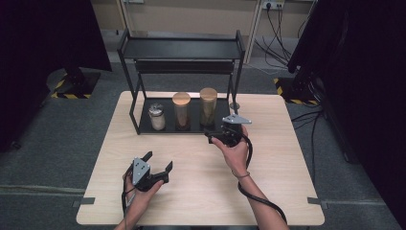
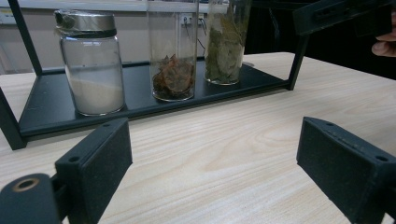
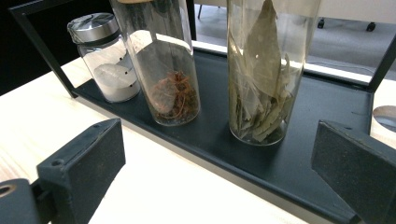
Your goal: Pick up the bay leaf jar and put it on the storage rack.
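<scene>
The setting was a lab or test room rather than a home: a plain wooden table stood on grey carpet, flanked by black curtains and stand bases edged in yellow-and-black hazard tape, with cables trailing from wall sockets behind.

Ahead of the right gripper's black jaws, the tall clear glass jar of pale green-grey leaves stands beside the clear glass jar of rust-orange bits and the silver-capped jar of white powder, on the black metal rack over the pale wood-grain worktop.
</scene>
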Action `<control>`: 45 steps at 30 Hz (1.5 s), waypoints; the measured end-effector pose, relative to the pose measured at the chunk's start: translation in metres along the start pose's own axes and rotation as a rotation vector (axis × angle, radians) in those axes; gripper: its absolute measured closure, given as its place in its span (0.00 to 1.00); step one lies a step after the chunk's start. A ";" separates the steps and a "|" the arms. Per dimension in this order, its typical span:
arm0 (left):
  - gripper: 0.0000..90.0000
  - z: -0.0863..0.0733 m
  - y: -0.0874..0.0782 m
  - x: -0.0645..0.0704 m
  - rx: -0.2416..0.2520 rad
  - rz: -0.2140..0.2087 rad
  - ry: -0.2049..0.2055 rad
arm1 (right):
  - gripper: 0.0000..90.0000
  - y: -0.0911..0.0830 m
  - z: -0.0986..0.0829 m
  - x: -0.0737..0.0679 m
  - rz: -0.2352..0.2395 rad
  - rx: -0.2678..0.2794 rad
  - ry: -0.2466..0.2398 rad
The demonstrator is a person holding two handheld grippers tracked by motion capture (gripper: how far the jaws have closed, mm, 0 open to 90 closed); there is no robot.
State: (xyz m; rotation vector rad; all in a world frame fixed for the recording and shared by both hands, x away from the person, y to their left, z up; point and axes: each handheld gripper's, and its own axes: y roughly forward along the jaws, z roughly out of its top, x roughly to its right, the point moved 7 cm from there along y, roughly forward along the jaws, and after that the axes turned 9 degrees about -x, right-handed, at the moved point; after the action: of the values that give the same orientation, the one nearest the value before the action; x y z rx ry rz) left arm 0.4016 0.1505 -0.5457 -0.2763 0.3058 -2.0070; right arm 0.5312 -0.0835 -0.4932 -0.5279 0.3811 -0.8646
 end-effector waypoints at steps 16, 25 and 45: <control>0.11 0.000 0.000 0.000 0.001 0.001 0.000 | 0.04 -0.010 -0.016 0.002 0.008 -0.013 -0.007; 0.11 0.000 0.000 0.000 0.001 0.002 0.001 | 0.04 -0.014 -0.024 0.003 0.009 -0.017 0.001; 0.11 0.000 0.000 0.000 0.001 0.003 0.001 | 0.03 -0.027 -0.039 0.006 0.009 -0.018 0.005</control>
State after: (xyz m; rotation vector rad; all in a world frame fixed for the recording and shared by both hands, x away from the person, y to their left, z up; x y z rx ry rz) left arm 0.4015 0.1504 -0.5456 -0.2735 0.3058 -2.0042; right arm 0.4981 -0.1140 -0.5102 -0.5402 0.3958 -0.8552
